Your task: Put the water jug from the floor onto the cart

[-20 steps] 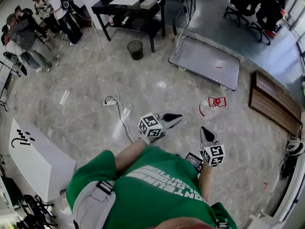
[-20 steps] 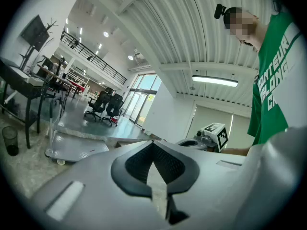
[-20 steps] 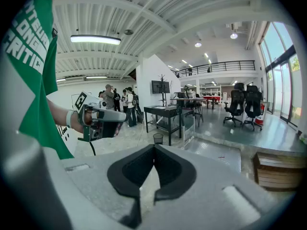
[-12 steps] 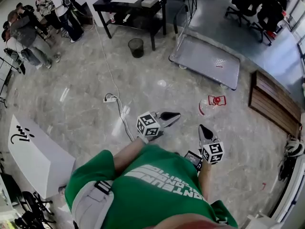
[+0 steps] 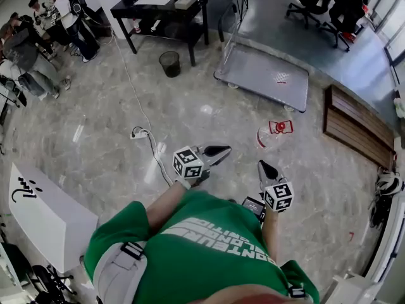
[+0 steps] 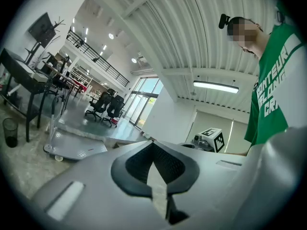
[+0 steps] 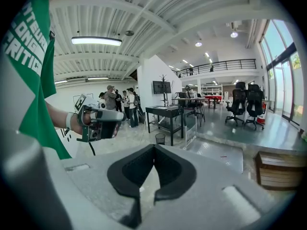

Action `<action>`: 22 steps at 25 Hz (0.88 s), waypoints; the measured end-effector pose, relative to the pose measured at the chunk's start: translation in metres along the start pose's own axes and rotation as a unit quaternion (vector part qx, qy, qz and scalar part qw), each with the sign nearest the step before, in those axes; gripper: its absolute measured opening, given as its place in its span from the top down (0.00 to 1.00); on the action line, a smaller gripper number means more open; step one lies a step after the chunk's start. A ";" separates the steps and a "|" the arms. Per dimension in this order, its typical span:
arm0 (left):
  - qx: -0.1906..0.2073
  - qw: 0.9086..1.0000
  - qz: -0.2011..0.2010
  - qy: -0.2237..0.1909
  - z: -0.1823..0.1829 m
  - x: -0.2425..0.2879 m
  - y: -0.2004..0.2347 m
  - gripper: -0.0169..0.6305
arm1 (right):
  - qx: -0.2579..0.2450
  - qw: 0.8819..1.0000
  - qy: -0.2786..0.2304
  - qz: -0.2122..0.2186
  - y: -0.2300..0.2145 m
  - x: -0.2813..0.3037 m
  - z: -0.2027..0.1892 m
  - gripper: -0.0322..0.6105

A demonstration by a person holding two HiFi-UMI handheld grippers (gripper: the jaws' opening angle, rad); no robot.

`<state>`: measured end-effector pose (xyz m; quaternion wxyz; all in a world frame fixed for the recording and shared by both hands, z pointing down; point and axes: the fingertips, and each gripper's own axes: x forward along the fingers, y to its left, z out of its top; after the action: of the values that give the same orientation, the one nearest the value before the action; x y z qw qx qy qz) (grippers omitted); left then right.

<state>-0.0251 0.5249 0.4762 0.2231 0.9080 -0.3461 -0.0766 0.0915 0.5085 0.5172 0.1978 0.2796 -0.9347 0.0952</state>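
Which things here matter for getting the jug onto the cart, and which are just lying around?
Job: clear water jug with red cap; grey flat platform cart; left gripper; right gripper.
Lying about: black wastebasket; white power strip; brown wooden pallet; black table.

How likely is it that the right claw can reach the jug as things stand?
Probably yes, with a step closer: nothing stands between the right claw and the jug ahead of it, though the claw is shut.
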 end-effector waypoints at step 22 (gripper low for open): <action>-0.018 1.000 0.000 0.002 0.004 -0.048 0.045 0.96 | 0.016 1.000 0.018 -0.014 0.034 0.041 0.006 0.96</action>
<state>-0.0892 0.5258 0.4923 0.2402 0.9040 -0.3442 -0.0813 0.0390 0.5152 0.5272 0.2114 0.2937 -0.9254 0.1129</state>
